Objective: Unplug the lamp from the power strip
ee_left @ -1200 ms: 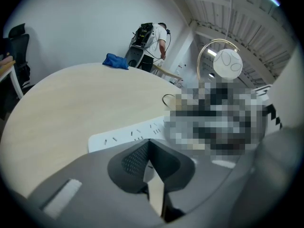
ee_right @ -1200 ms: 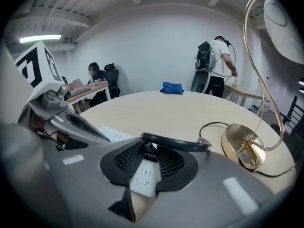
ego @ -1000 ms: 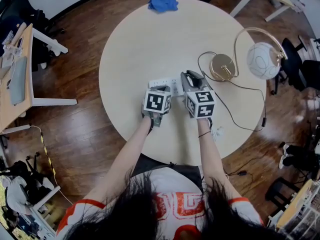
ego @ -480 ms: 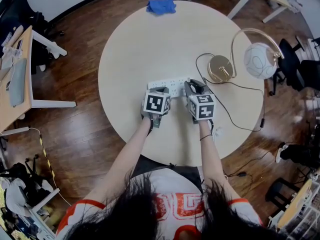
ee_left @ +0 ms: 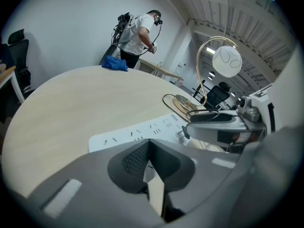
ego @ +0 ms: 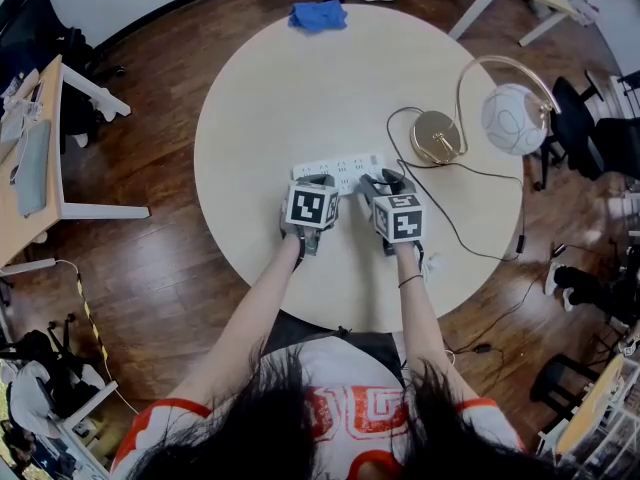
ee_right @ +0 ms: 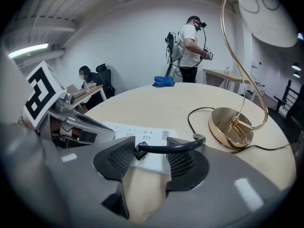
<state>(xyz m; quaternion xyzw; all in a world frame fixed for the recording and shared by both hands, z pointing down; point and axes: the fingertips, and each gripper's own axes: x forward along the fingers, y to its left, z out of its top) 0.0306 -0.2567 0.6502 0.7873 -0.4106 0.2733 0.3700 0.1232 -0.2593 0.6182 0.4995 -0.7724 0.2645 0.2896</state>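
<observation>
Left gripper (ee_left: 148, 146): fingers clenched, empty, strip (ee_left: 137, 133) just ahead. Right gripper (ee_right: 151, 158): fingers released, plug (ee_right: 140, 149) between them.

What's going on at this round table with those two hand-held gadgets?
A person at the round table holds a gripper in each hand. The left gripper, jaws together, is at the left part of the white power strip. The right gripper has its jaws apart on either side of the lamp's black plug, which looks seated in the strip, not yet pulled out. The gold lamp stands off to the right.
</observation>
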